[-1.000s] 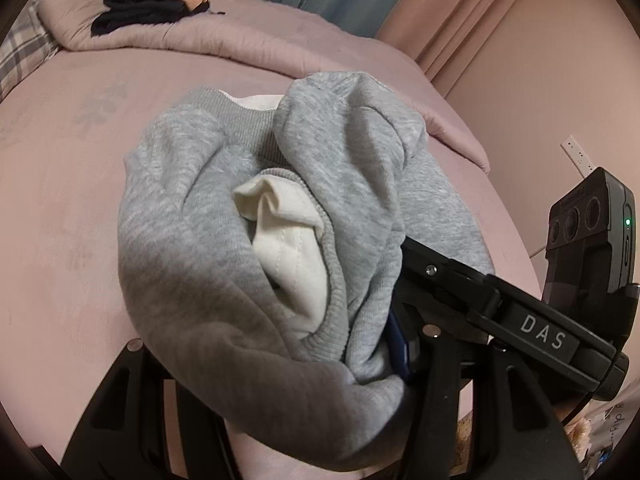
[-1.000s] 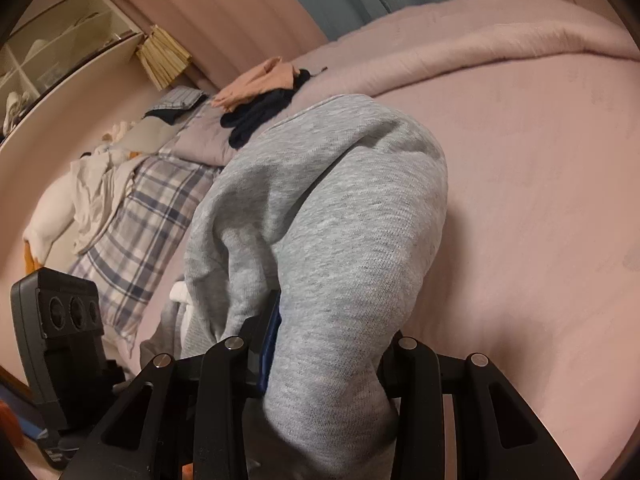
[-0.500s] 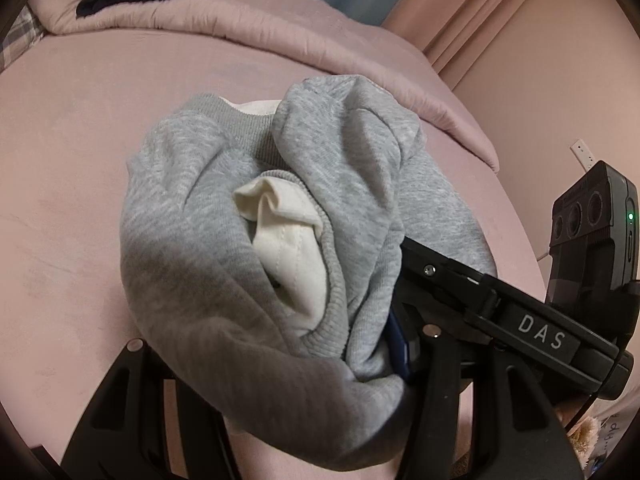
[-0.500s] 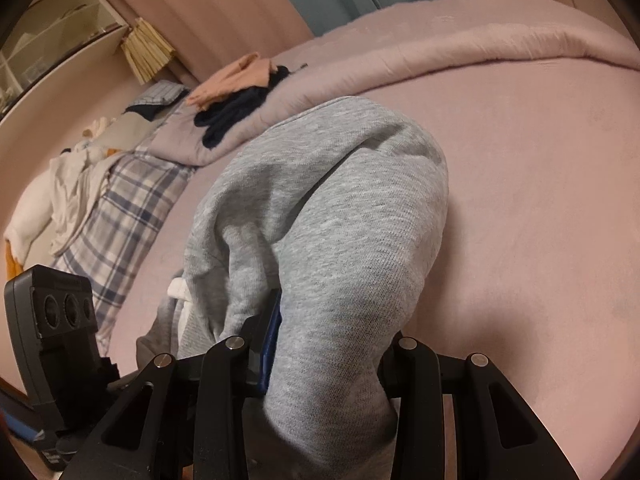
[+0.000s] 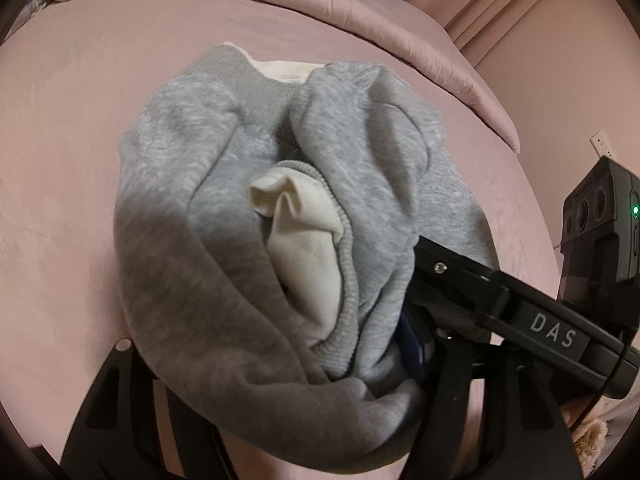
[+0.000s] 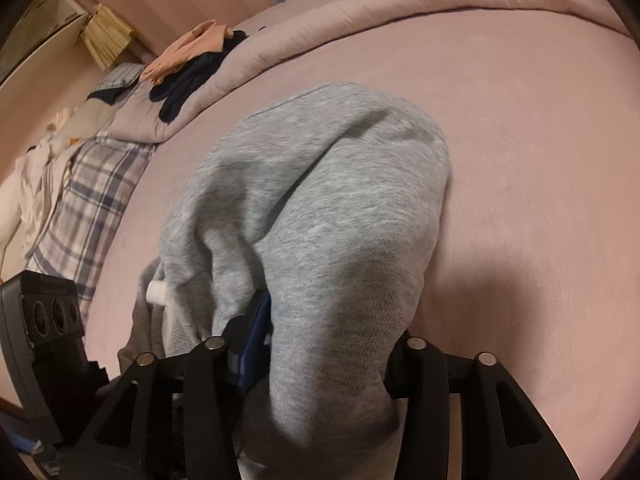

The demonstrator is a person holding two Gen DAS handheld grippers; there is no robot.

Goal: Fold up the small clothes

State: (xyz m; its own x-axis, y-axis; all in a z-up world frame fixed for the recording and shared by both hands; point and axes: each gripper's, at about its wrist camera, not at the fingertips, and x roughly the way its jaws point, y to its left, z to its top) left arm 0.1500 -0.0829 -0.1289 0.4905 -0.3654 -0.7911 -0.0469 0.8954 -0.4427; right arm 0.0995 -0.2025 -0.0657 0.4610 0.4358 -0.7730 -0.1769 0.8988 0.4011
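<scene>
Both sets of fingers have just been opening, with the grey sweatshirt bunched between them. On my left gripper the cloth drapes over both fingers, so I cannot tell whether the pads press it. On my right gripper one blue pad peeks out beside the fabric and the other finger is buried; I cannot tell there either. The sweatshirt sits heaped on the pink bed, well in from its edges, cream lining showing through an opening. Its lower part is cut off by the frame. Towards the bed's far edge lies a rolled pink duvet with a peach garment and dark clothes on it, too small to identify.
</scene>
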